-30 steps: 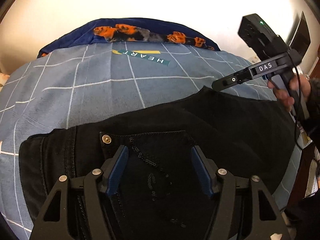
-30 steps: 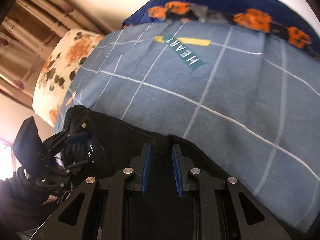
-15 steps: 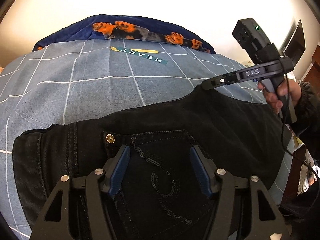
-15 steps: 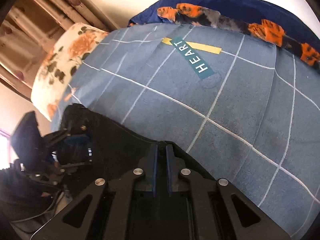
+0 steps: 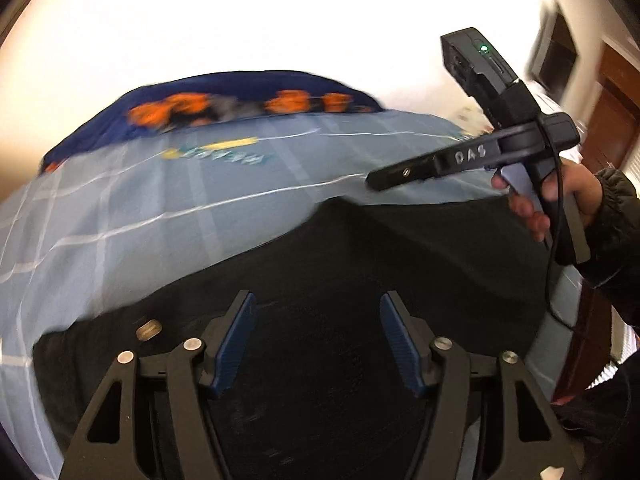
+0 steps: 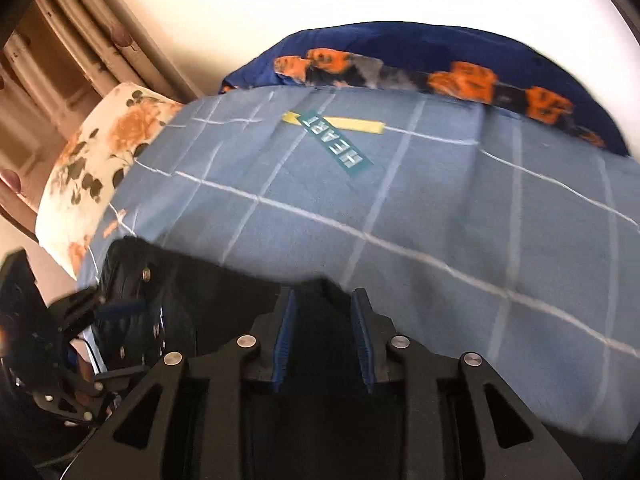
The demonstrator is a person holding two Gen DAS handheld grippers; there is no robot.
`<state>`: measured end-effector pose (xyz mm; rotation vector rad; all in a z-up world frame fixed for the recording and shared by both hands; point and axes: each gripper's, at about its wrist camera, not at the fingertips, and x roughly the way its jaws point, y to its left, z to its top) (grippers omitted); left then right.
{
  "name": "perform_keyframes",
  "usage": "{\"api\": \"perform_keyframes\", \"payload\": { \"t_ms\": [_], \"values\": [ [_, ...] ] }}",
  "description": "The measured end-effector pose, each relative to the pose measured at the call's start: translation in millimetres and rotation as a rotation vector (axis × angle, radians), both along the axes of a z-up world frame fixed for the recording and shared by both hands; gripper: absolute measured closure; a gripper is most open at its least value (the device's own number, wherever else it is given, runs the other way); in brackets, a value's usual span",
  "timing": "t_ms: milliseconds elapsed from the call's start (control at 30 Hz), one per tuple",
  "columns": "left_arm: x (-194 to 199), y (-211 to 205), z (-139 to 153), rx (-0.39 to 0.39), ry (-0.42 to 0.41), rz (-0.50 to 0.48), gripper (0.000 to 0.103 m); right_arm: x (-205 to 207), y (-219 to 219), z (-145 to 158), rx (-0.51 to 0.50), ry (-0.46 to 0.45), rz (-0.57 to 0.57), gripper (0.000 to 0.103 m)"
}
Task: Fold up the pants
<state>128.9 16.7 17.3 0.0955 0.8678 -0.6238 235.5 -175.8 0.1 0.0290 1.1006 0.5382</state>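
Pants [image 6: 224,280] released: right hand-held gripper [image 6: 323,320] has reopened and lifted.

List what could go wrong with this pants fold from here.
1. The right gripper has its fingers apart around a raised ridge of the black pants; if it lifts off without closing, that edge may slump and spoil the fold.
2. The left gripper hangs open over the pocket area, holding nothing, so that end may drag on the blue checked bedsheet.
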Motion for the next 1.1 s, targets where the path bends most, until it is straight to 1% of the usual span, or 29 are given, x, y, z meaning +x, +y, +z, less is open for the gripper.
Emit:
{"api": "perform_keyframes", "payload": {
  "t_ms": [33, 100, 167, 233, 333, 400, 433, 500, 567, 667, 733, 800, 900, 1033, 1100],
  "values": [
    [2.6, -8.7, -1.1, -0.007, 0.012, -0.018, 0.042, -8.0, -9.4, 0.6, 0.006, 0.005, -0.016, 0.073],
    [12.5, -33.0, -7.7, -0.028, 0.061, -0.067, 0.042, -20.0, -24.6, -4.5, 0.014, 0.031, -0.044, 0.073],
    [23.0, -53.8, -18.5, -0.03, 0.098, -0.099, 0.042, -28.0, -38.7, -17.0, 0.008, 0.067, -0.074, 0.073],
    [32.1, -68.5, -29.1, -0.023, 0.123, -0.108, 0.042, -33.1, -53.4, -28.2, 0.026, 0.098, -0.114, 0.073],
    [52.6, -85.6, -50.2, 0.005, 0.173, -0.097, 0.044, -38.1, -74.0, -39.5, 0.03, 0.099, -0.165, 0.073],
    [58.0, -88.1, -53.0, 0.003, 0.144, -0.085, 0.045, -39.4, -87.0, -41.2, 0.061, 0.088, -0.189, 0.073],
    [60.9, -90.3, -54.7, 0.027, 0.134, -0.074, 0.046, -39.4, -95.4, -40.3, 0.023, 0.065, -0.229, 0.073],
    [66.1, -93.9, -54.5, 0.045, 0.13, -0.071, 0.044, -38.4, -108.7, -39.5, -0.039, 0.031, -0.277, 0.073],
    [65.9, -97.3, -54.3, 0.06, 0.142, -0.046, 0.045, -38.7, -129.8, -38.3, -0.009, 0.033, -0.327, 0.073],
    [60.3, -98.5, -50.4, 0.071, 0.138, -0.018, 0.046, -57.1, -166.7, -23.6, 0.087, 0.014, -0.42, 0.073],
    [51.2, -98.7, -44.9, 0.056, 0.131, -0.022, 0.046, -84.6, -196.1, -9.1, 0.185, 0.005, -0.479, 0.073],
    [36.5, -103.1, -37.7, 0.05, 0.116, -0.038, 0.046, -114.9, -221.6, -1.7, 0.224, -0.005, -0.54, 0.073],
    [14.5, -117.8, -30.4, 0.049, 0.101, -0.084, 0.045, -173.4, -266.8, 0.8, 0.266, 0.005, -0.674, 0.072],
    [-8.0, -140.1, -26.6, 0.041, 0.113, -0.139, 0.044, -255.5, -329.9, -12.8, 0.323, 0.035, -0.906, 0.072],
    [-19.3, -154.7, -27.5, 0.042, 0.127, -0.171, 0.043, -286.2, -355.2, -23.5, 0.368, 0.048, -1.016, 0.072]
  ]
}}
